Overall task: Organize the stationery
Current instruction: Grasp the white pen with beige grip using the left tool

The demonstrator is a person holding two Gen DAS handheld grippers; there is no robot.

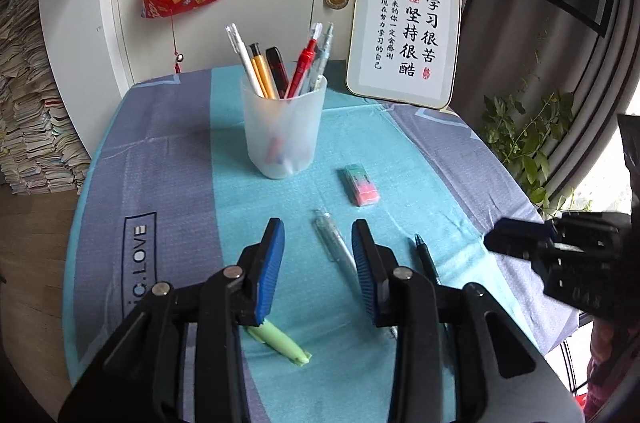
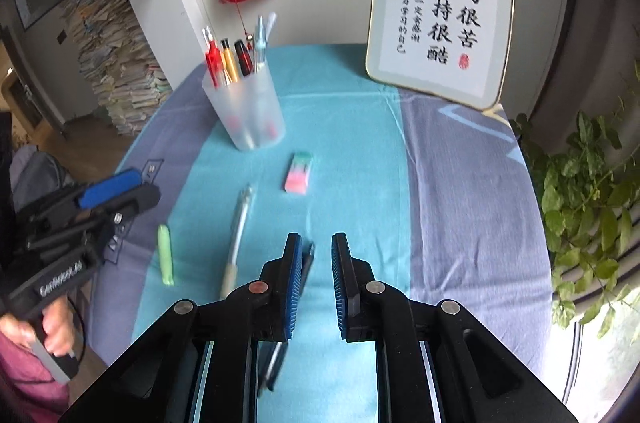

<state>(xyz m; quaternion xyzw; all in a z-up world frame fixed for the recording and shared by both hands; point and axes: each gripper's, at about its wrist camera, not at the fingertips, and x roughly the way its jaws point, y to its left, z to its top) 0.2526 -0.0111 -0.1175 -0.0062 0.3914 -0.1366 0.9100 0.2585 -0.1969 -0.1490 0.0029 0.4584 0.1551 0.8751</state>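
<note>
Frosted cup (image 1: 282, 131) keeps pens upright | my left hand-held gripper (image 1: 318, 263) wide over clear pen (image 1: 334, 243) | right hand-held gripper (image 2: 316, 283) narrower, empty, black pen (image 2: 307, 257) beside its finger

Soft, even daylight enters from a blown-out window at 4 o'clock in both views. Shadows on the tablecloth (image 1: 360, 151) are faint. Fisheye distortion bends the edges, with dark corners. The right wrist view is slightly motion-blurred, smearing the eraser (image 2: 298, 171).
</note>
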